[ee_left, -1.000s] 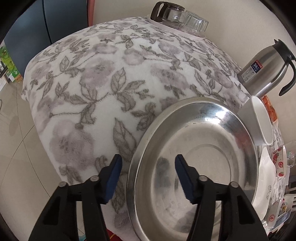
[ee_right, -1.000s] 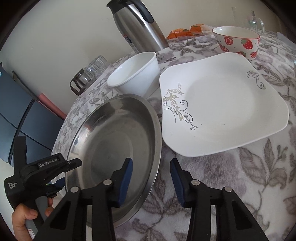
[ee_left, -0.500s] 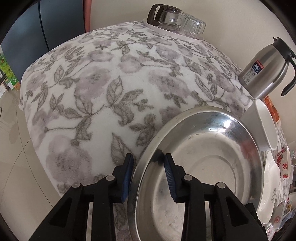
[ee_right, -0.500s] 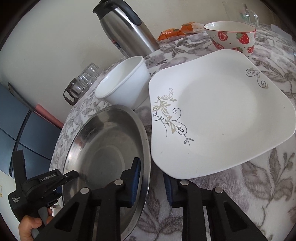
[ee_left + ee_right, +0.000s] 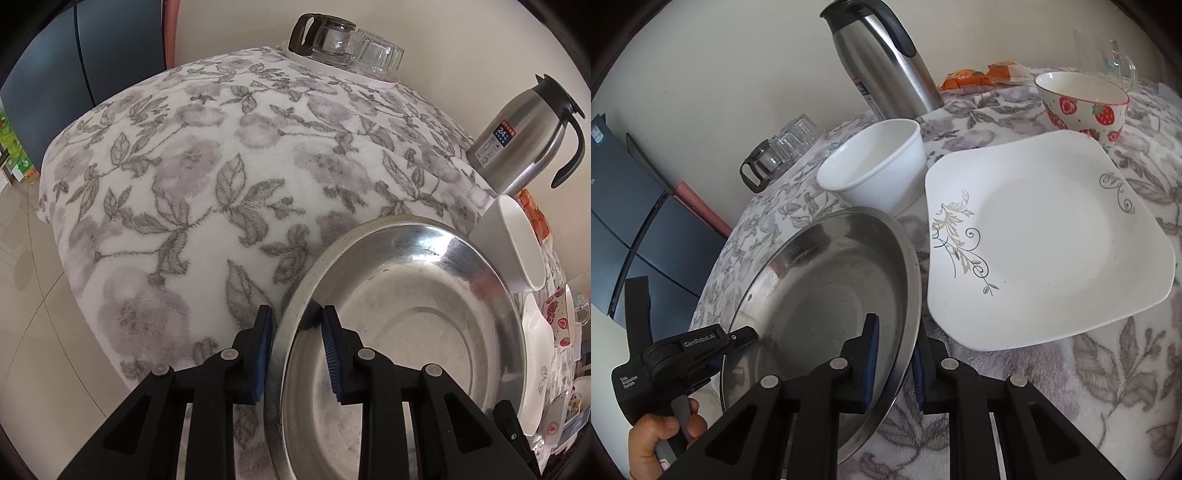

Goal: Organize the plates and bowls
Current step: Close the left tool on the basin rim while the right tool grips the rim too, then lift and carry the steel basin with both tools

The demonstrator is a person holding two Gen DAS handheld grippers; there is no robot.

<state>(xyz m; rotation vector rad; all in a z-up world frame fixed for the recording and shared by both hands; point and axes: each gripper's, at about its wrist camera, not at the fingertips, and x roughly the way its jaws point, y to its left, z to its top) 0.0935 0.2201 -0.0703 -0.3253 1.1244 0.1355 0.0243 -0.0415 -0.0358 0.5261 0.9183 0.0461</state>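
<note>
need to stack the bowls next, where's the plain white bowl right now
In the right wrist view the plain white bowl stands on the floral cloth just behind the steel plate, left of the square white plate, in front of the steel thermos jug.

- Tablecloth (image 5: 192,192): white, with grey leaves and flowers.
- Steel plate (image 5: 827,288): plain silver.
- Square plate (image 5: 1045,236): white, with grey and beige scrolls.
- Bowl (image 5: 875,166): plain white.
- Cup (image 5: 1082,103): white with red strawberries.
- Flask (image 5: 886,59): silver with black trim.
- Gripper pads (image 5: 330,347): blue on black.
</note>
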